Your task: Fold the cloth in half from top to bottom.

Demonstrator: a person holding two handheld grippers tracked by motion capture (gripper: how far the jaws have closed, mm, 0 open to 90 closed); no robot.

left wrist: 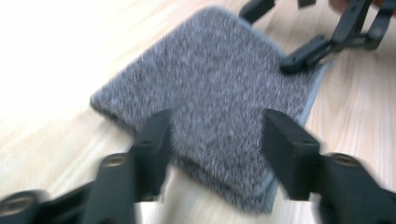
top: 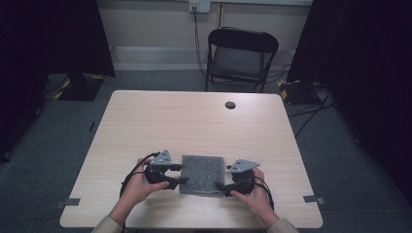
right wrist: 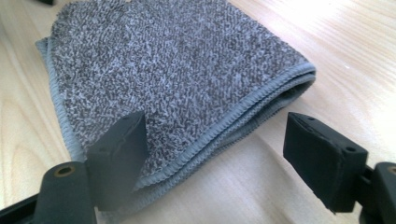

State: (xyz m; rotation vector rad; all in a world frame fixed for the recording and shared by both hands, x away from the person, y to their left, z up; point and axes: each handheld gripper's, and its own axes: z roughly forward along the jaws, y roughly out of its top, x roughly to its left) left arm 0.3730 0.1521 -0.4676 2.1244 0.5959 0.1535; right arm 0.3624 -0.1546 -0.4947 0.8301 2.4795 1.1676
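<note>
Folded grey cloth (top: 203, 174) near table (top: 194, 116) front edge, both tools spread wide, gripping nothing.

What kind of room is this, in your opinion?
Probably a recording room or lab, not a home. A bare wooden table stands on grey carpet, dark curtains hang at both sides, and a folding chair stands behind. A folded grey cloth lies between both grippers.

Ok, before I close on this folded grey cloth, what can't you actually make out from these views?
- Table under the cloth: covered by it in the high view.
- How many layers are folded: the right gripper view shows stacked hems, but they blur together.
- Left gripper jaws: motion-blurred in the left gripper view, so contact with the cloth is unclear.
- Right gripper: base cut off by the bottom edge.
</note>
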